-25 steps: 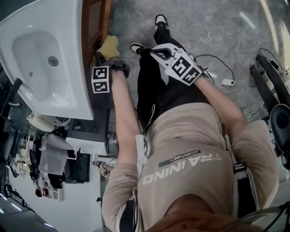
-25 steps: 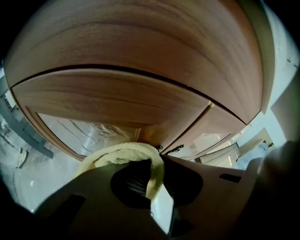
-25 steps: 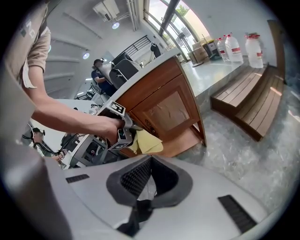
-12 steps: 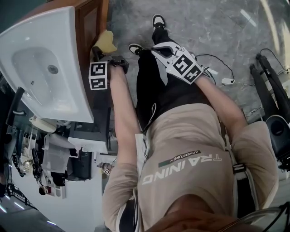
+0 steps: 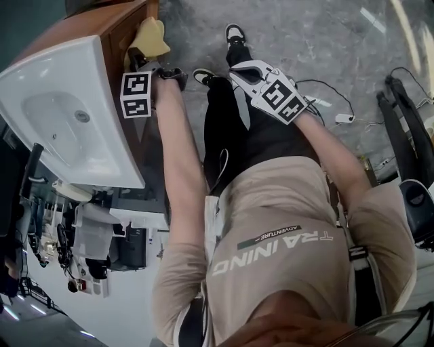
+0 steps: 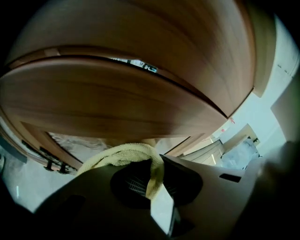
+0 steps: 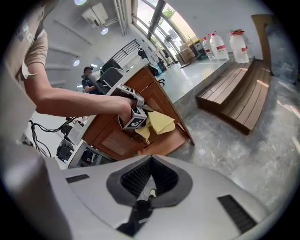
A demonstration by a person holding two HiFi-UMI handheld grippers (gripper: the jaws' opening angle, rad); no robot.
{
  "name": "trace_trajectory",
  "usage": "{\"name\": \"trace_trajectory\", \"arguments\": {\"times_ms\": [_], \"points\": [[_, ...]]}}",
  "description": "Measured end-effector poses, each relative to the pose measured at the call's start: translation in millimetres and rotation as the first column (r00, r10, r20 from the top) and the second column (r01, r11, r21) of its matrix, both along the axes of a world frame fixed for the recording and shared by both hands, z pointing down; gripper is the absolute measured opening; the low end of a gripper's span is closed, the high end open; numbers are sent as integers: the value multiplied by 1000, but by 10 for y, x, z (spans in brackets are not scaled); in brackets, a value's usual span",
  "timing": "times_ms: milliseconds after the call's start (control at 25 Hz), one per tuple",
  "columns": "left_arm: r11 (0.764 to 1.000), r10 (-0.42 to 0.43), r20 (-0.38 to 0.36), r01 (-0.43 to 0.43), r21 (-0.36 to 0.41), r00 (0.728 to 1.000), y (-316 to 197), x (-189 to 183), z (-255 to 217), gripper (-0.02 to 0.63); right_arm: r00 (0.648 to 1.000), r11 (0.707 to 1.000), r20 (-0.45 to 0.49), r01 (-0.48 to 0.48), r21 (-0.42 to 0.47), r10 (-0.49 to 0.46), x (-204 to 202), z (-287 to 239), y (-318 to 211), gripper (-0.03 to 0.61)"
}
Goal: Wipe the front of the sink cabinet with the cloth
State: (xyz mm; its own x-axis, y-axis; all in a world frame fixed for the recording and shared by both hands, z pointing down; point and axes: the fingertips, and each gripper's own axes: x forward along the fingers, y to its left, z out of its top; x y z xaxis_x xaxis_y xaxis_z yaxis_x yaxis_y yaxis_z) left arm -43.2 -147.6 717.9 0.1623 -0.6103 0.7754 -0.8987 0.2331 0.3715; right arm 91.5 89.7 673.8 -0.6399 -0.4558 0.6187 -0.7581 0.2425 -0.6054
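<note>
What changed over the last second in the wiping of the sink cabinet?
The left gripper, jaws shut on the yellow cloth, slid along the cabinet front, away from the person. Nothing was taken hold of or let go. The right gripper stayed idle by the person's leg, jaws shut and empty.

The soft yellow cloth [image 5: 150, 37] is pale yellow. The wooden sink cabinet [image 5: 102, 20] is warm brown with darker stripes. The shiny sink [image 5: 102, 122] is white. The stone floor [image 5: 319, 34] is grey with pale cloudy streaks. The left gripper [image 6: 152, 180] and right gripper [image 7: 149, 187] are grey with dark ribbed insides. Their marker cubes [image 5: 137, 95] have black-and-white squares.
</note>
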Motion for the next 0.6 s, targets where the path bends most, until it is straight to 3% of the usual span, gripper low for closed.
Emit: {"name": "trace_trajectory", "arguments": {"times_ms": [600], "points": [[988, 150, -90, -146, 48, 985, -380, 718, 136, 43, 999, 999, 2, -44, -18, 44, 175, 123, -19, 12]]}}
